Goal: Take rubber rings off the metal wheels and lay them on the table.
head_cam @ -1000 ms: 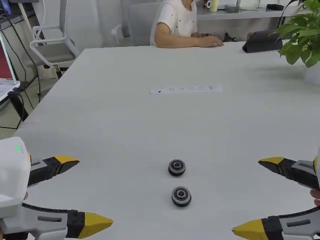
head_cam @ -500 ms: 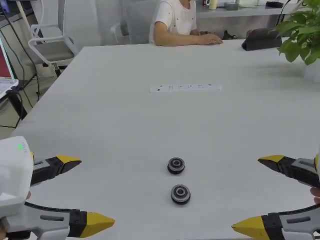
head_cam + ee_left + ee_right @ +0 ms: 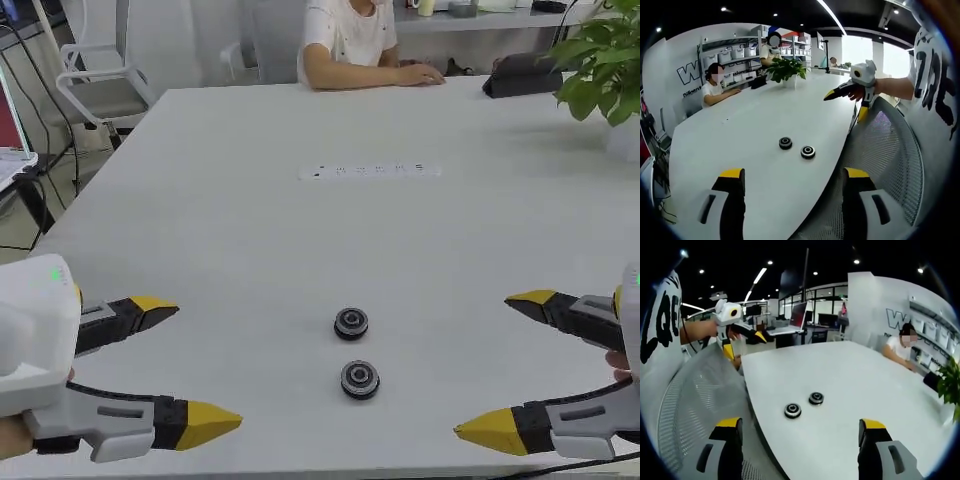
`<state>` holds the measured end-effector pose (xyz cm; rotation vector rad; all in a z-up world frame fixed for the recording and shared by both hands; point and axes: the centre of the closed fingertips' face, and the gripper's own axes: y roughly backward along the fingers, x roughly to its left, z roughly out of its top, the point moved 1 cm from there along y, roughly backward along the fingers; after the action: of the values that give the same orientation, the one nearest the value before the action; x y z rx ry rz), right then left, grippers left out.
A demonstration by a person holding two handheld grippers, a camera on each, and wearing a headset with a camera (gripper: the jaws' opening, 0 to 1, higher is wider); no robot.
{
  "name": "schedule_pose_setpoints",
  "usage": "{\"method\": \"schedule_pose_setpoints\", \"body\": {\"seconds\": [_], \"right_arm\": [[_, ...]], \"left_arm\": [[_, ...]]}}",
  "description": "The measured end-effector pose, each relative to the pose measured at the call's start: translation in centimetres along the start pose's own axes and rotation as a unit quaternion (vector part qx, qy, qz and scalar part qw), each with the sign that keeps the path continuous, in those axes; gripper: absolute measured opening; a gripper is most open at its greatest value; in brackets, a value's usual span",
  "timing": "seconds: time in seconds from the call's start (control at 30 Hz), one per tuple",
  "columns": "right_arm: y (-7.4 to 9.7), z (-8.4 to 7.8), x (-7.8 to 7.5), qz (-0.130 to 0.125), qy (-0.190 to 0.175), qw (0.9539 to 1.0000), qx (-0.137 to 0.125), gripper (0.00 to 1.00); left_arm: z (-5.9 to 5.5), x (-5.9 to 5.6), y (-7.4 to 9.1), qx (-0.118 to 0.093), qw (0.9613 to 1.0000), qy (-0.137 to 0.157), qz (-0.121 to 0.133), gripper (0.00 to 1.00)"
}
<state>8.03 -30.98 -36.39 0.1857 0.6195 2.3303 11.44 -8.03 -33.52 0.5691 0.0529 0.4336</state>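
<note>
Pale grey surface, long and matt. Near its front edge, two metal wheels lying flat, one behind the other: far metal wheel and near metal wheel, close together, not touching. On each, a dark rubber ring around a silvery hub with a dark bore; rings in place on both.

Left hand-held gripper low at the left of the head view, jaws spread wide, yellow tips pointing inward toward the wheels, nothing between them. Right hand-held gripper opposite at the right, jaws likewise wide apart and empty. Both well apart from the wheels, with the wheels between them.

From the left gripper view: both wheels ahead between the two yellow-tipped jaws, the right hand-held gripper beyond them, near a grey mesh chair back. From the right gripper view: same two wheels ahead, the left hand-held gripper at the upper left, past the edge of the surface.

Farther up the surface, a white power strip lying crosswise. At the far end, a seated person in a white top, forearm resting on the surface, a dark pouch near the hand. Green leafy plant at the far right corner. White chair off the left side.
</note>
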Motion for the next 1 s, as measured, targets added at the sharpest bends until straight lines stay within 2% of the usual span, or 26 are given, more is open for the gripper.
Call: {"method": "schedule_pose_setpoints", "body": {"seconds": [0.4,0.63,0.73,1.0], "right_arm": [[-0.9,0.9,-0.7,0.006,0.001,0.9999,-0.009,0.97],[-1.4,0.9,-1.1,0.014,-0.006,0.9998,-0.010,0.93],[-1.5,0.9,-1.4,0.012,-0.007,0.9998,-0.010,0.94],[-2.1,0.8,-1.8,0.020,-0.012,0.9995,-0.019,0.90]], "left_arm": [[0.8,0.4,-1.2,-0.002,0.9999,-0.012,-0.010,0.74],[1.2,0.9,-2.0,-0.001,0.9998,-0.011,-0.014,0.73],[1.5,0.9,-2.4,-0.003,0.9997,-0.009,-0.021,0.71],[2.0,0.7,-4.1,-0.001,0.9991,-0.015,-0.039,0.70]]}}
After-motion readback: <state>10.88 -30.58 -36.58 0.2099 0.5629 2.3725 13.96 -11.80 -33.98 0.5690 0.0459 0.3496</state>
